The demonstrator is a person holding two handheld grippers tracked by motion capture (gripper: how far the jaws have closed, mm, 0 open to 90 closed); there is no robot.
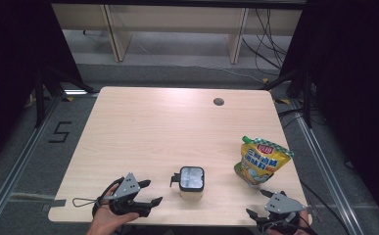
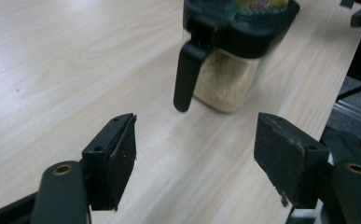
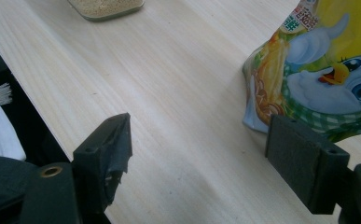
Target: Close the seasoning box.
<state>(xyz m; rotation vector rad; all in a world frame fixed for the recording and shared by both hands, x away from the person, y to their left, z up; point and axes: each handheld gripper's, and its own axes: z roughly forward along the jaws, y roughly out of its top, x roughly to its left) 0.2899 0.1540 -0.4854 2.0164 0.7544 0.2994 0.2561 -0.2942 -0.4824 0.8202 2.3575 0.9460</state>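
a clear container [image 1: 192, 182] with a black lid is sitting near the table's [image 1: 143, 127] front edge, holding pale granules. the left gripper [image 1: 147, 192], jaws apart and empty, is pointing at it. the right gripper [image 1: 258, 203] is gaping beside a yellow pouch [image 1: 261, 161].

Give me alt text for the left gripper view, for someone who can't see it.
A clear container of pale granules, with a black lid and a black handle hanging down its side, stands on a light wooden table. The open left tongs point at it from the foreground, nothing between the jaws.
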